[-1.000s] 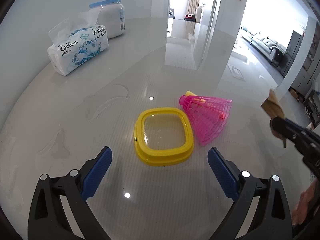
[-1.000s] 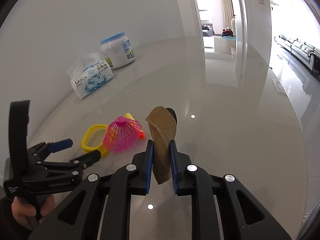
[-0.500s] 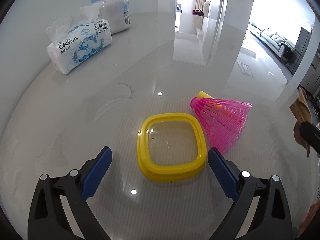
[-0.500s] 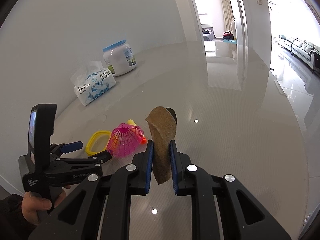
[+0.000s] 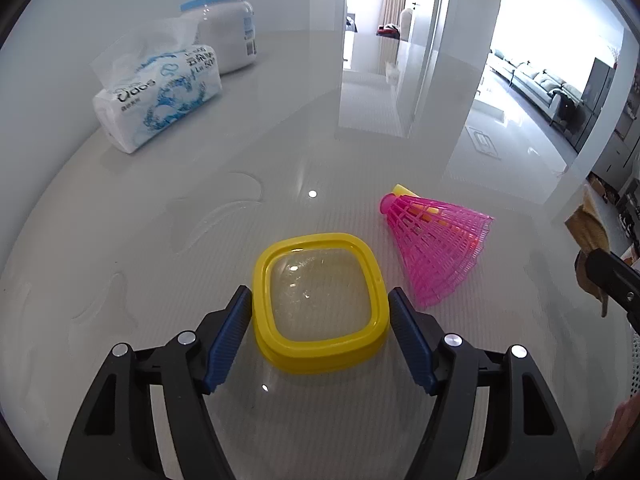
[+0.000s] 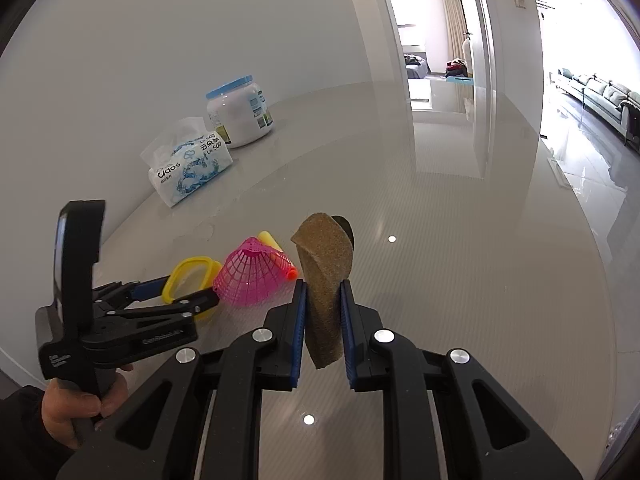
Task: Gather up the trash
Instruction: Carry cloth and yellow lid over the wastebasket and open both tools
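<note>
A: Where's the yellow lid (image 5: 320,302) right now?

B: Flat on the glossy table (image 5: 280,168), between the blue pads (image 5: 230,336) of the left gripper (image 5: 320,308). The jaws are closing on it; the pads sit right at its two sides, but I can't see them pressing yet, so I'd call it bracketed, not held.

A: And the other hand?

B: The right gripper (image 6: 323,322) is clamped on a folded brown scrap (image 6: 325,280), held clear of the table. I'd judge that piece collected.

A: What's left?

B: The lid isn't lifted, and the pink shuttlecock (image 5: 436,246) lies just beside it on its side, untouched, with a small yellow piece (image 5: 404,191) at its nose. No bin shows in either view, so drop-off looks undone. The tissue pack (image 5: 160,96) and white jar (image 5: 226,36) stand well apart by the wall; probably not trash.

A: Any change from a second ago?

B: Then the left jaws stood wide with the lid well ahead of them. Now it lies between the pads and looms larger. The right gripper looks unchanged.
</note>
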Tool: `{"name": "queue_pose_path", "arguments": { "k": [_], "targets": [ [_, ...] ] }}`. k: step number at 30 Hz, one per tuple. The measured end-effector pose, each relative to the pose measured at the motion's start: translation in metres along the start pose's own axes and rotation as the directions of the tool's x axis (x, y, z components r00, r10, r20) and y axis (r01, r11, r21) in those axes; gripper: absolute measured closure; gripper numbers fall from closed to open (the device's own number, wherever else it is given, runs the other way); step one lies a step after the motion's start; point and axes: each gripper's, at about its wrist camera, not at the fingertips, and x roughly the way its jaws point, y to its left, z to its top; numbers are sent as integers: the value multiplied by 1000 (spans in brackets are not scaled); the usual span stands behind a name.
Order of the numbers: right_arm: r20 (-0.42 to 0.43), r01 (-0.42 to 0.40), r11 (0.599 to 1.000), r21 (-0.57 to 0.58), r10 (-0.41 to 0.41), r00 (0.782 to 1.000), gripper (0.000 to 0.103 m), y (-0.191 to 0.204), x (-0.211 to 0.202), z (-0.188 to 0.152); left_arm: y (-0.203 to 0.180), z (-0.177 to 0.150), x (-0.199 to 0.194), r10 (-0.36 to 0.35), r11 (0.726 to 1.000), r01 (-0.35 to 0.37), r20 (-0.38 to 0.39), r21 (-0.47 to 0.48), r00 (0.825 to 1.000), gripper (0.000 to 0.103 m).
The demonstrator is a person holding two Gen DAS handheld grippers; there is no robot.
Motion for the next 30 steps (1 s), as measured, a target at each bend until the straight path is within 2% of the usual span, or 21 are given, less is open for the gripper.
{"name": "queue_pose_path", "arguments": {
  "k": [5,10,15,21,30],
  "targets": [
    [-6,9,1000,4,-9,1000,87,7,-6,-7,3,-13,-30,51,998,-54,63,40,997,35],
    [-3,34,999,18,-34,999,87,15,-21,-22,-4,-28,-70,45,995,-56,121,88,992,35],
    [-5,81,996,37,-81,997,87,23,-44,-42,-26,-44,-107,-11,990,-13,166,142,986,35],
    [-6,177,980,89,-178,984,87,18,-89,-76,-61,-65,-144,-100,974,55,204,218,974,35],
    [15,373,913,164,-381,925,87,-18,-172,-125,-137,-95,-176,-252,923,182,176,338,952,35]
  ]
}}
